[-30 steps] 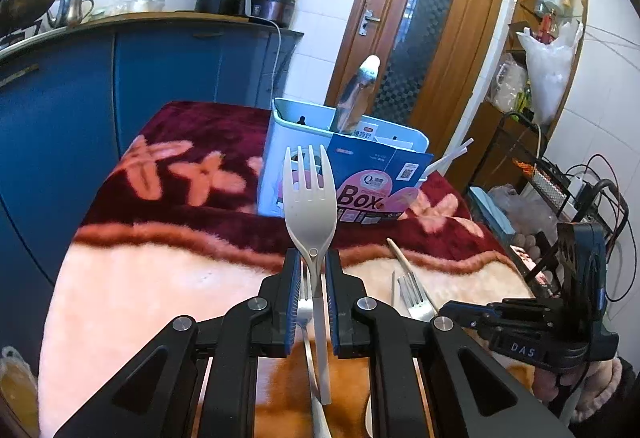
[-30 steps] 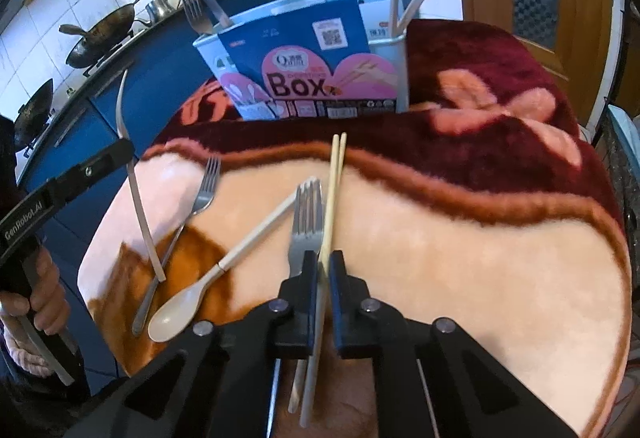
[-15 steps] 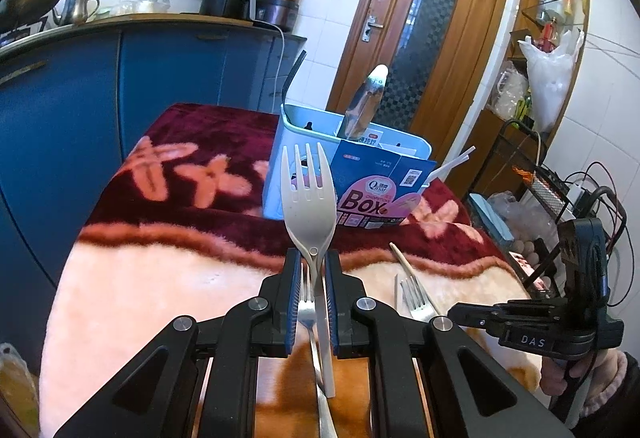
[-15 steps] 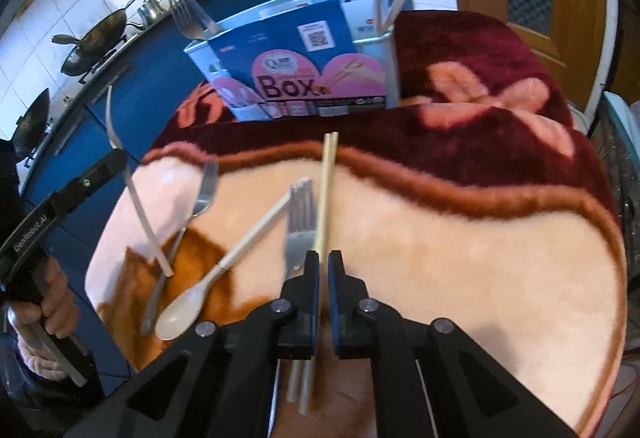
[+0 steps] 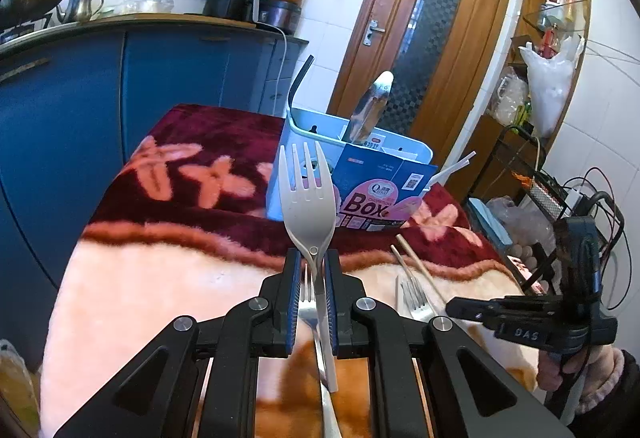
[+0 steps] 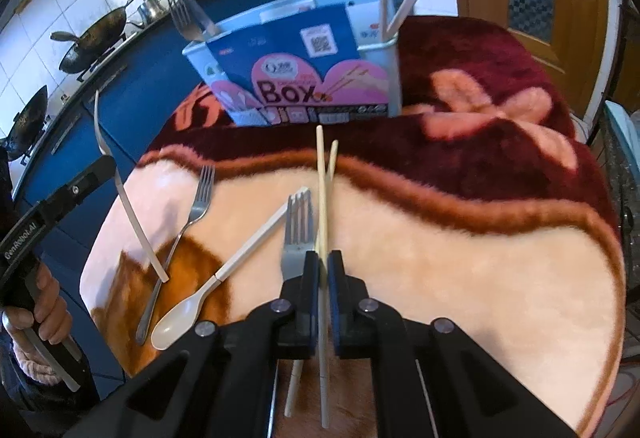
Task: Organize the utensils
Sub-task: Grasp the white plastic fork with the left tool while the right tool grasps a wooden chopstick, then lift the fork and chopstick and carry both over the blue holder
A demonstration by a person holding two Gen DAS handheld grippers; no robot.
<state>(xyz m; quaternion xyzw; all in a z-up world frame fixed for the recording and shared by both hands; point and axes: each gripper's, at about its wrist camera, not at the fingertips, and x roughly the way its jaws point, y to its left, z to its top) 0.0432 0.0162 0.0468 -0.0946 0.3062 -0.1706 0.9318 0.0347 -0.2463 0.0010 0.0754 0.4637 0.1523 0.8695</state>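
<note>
My left gripper (image 5: pixel 311 262) is shut on a white plastic fork (image 5: pixel 307 198), held upright above the blanket in front of the utensil box (image 5: pixel 376 194). It also shows in the right wrist view (image 6: pixel 120 182). My right gripper (image 6: pixel 323 262) is shut on one wooden chopstick (image 6: pixel 321 174), lifted a little; the other chopstick (image 6: pixel 331 162) lies crossed under it. The utensil box (image 6: pixel 304 78) stands at the back and holds a fork, a knife and chopsticks. A metal fork (image 6: pixel 298 226), another metal fork (image 6: pixel 188 222) and a cream spoon (image 6: pixel 224 270) lie on the blanket.
A pink and maroon floral blanket (image 6: pixel 460 238) covers the table. Blue kitchen cabinets (image 5: pixel 80 98) with woks and appliances stand behind on the left. A wooden door (image 5: pixel 420 50) and a cluttered rack (image 5: pixel 540 158) are at the right.
My left gripper has risen with the white fork. My right gripper has lifted one chopstick, which now crosses the other.
</note>
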